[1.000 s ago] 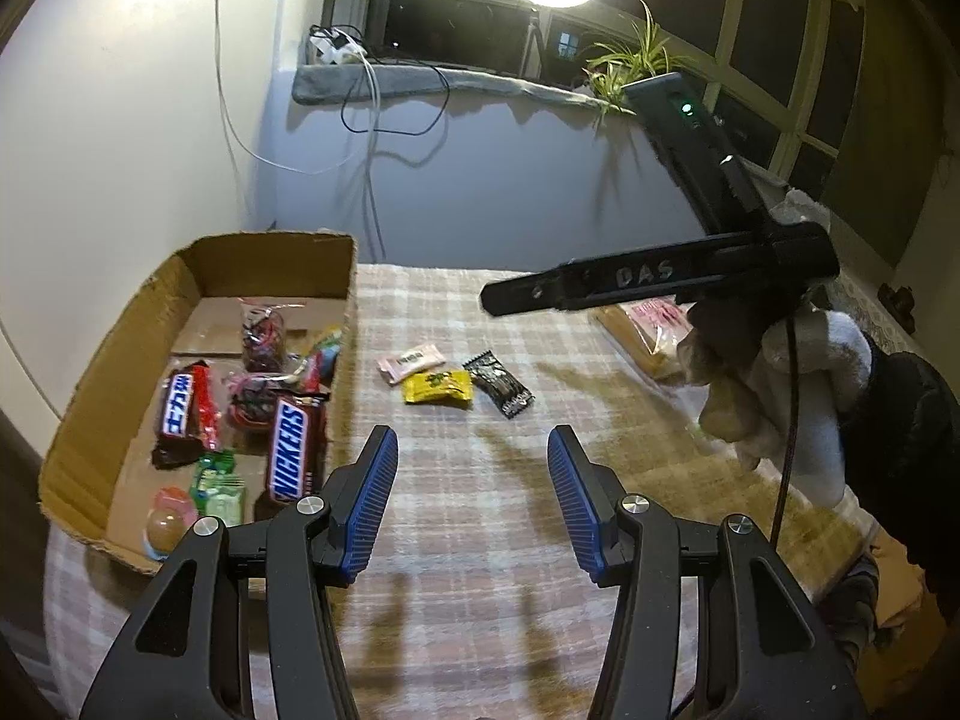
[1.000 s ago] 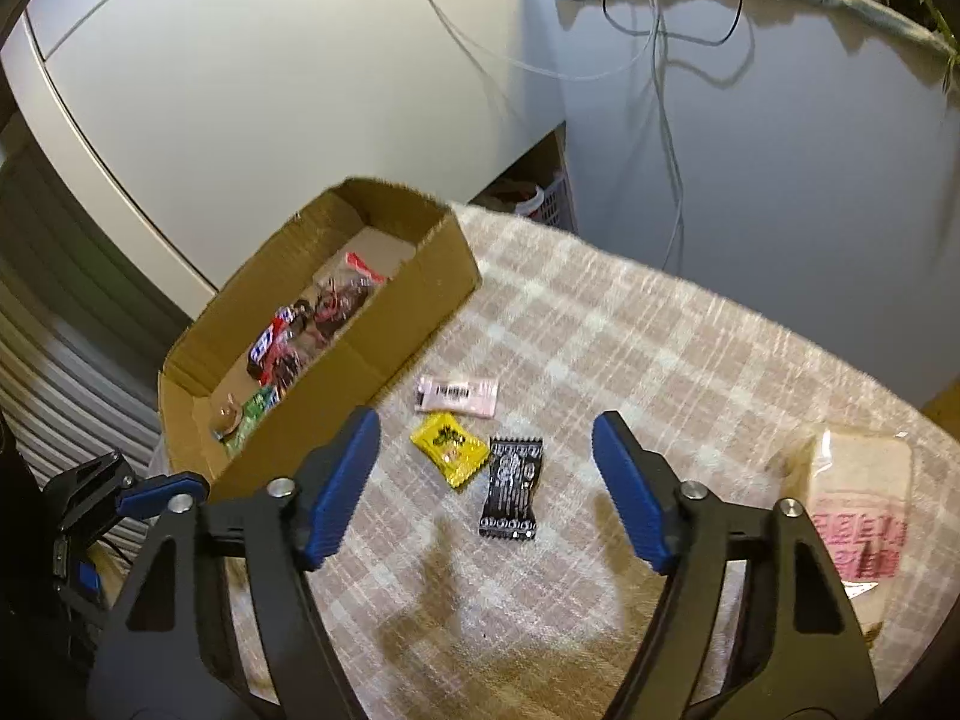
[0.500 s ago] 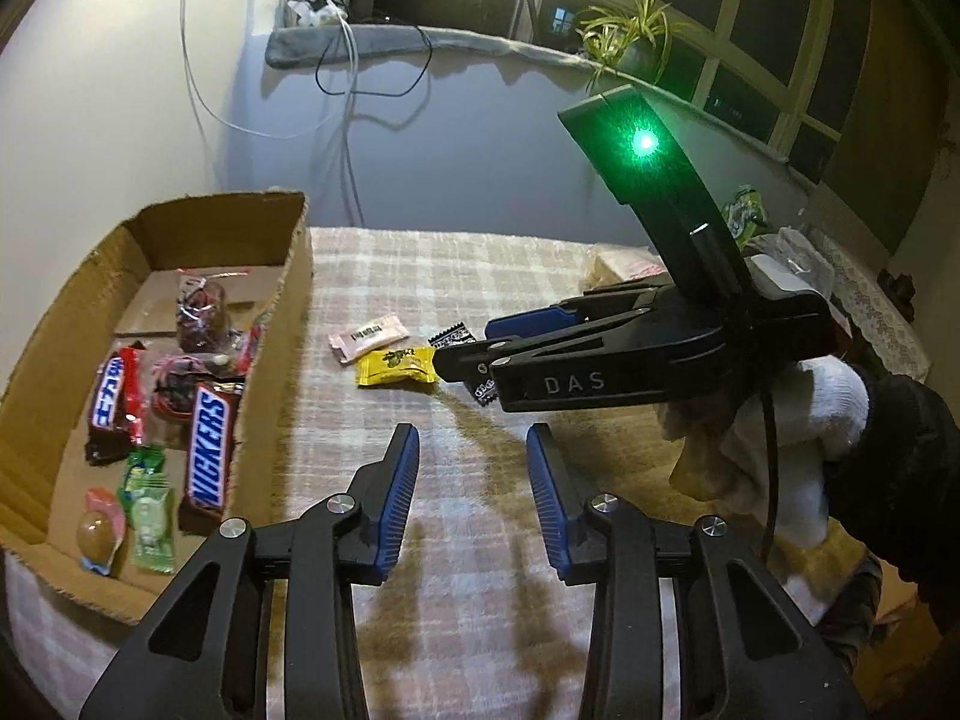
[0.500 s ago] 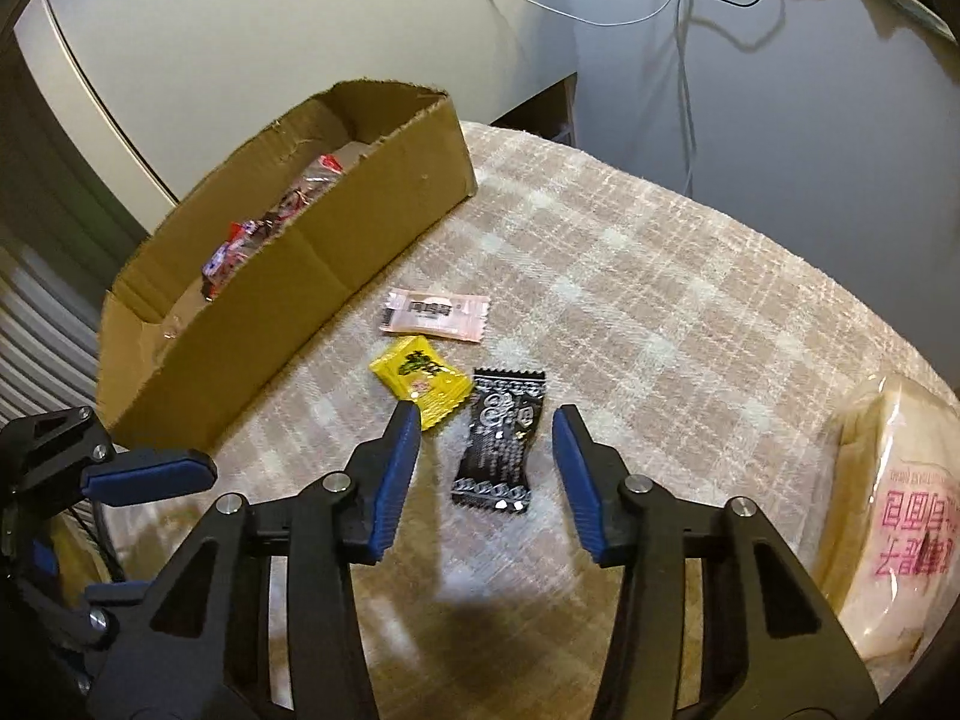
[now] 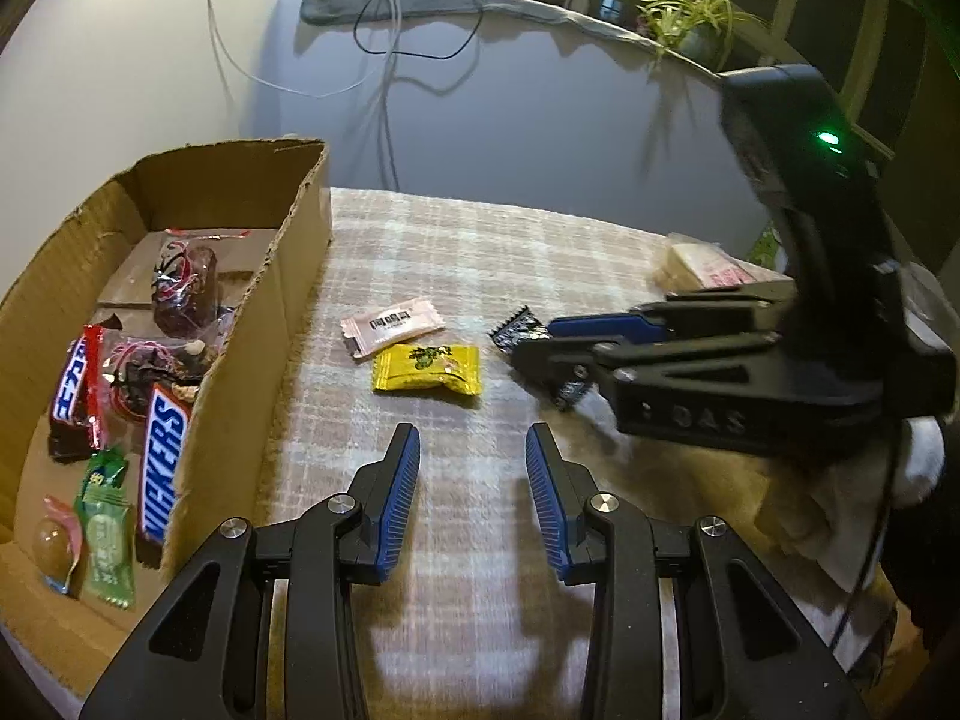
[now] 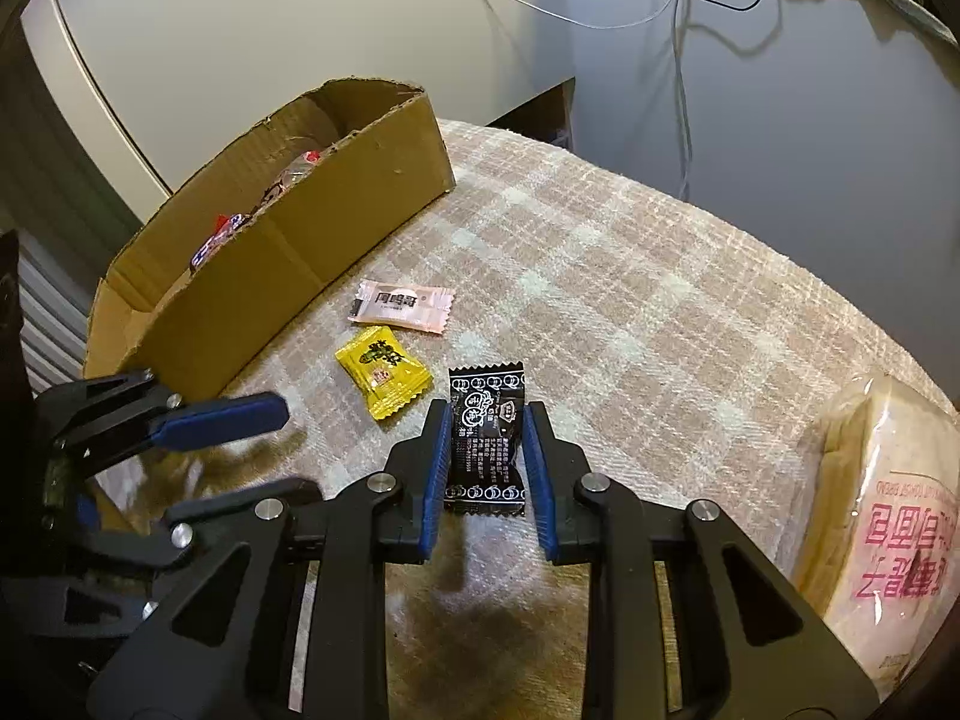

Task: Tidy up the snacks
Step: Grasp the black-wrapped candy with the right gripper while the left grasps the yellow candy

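A black snack packet [image 6: 487,438] lies on the checked tablecloth between the blue pads of my right gripper [image 6: 485,420], whose jaws stand close on both sides of it, touching or nearly so. In the left wrist view the packet [image 5: 519,331] is partly hidden by the right gripper [image 5: 540,341]. A yellow packet [image 6: 383,371] [image 5: 427,367] and a pink packet [image 6: 403,305] [image 5: 393,325] lie just left of it. My left gripper [image 5: 473,444] is open and empty above the cloth, short of the yellow packet. The cardboard box [image 5: 282,276] [image 6: 288,246] at the left holds several snacks.
A bagged loaf of bread [image 6: 888,516] [image 5: 702,264] lies at the right of the table. Cables hang down the wall behind. The box stands at the table's left edge.
My right gripper has come down over the black packet and its jaws have narrowed around it. My left gripper has moved forward toward the yellow packet and narrowed a little from a second ago.
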A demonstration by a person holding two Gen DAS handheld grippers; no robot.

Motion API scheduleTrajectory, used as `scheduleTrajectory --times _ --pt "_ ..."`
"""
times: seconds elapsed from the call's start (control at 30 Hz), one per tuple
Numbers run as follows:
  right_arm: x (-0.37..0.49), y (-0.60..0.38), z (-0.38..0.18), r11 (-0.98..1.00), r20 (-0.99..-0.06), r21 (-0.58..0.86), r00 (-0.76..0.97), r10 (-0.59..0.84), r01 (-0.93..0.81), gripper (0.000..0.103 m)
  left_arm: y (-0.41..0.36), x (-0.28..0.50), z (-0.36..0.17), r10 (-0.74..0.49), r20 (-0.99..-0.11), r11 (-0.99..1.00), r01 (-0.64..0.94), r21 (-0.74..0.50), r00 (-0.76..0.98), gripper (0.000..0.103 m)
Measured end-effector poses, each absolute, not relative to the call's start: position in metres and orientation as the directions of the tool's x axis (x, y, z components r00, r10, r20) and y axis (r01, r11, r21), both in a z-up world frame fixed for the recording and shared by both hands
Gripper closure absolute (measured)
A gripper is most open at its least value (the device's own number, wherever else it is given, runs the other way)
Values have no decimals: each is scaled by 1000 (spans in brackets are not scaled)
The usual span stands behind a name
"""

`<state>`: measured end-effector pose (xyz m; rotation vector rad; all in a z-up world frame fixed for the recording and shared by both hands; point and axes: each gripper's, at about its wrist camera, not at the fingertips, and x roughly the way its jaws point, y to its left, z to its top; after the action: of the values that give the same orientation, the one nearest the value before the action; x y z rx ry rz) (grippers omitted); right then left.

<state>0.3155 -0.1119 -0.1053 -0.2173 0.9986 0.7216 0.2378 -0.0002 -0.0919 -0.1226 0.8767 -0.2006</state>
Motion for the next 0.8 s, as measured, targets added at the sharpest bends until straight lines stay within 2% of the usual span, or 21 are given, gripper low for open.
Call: scheduleTrajectory --times 0.13,0.2,0.4,0.8 --pt "311 -121 -105 768 -829 138 351 435 -625 78 -4 245 -95 -210 -754 977 106 -185 622 67" --pt "308 -127 -106 772 -827 141 354 436 -620 78 -6 252 -99 -194 -763 980 84 -181 617 64" --pt "299 -142 -105 769 -813 169 354 462 -617 78 -10 266 -103 -137 -776 987 22 -157 616 46" --pt "298 -149 -106 744 -780 204 353 517 -636 78 -19 286 -105 -57 -789 997 -6 -76 612 45"
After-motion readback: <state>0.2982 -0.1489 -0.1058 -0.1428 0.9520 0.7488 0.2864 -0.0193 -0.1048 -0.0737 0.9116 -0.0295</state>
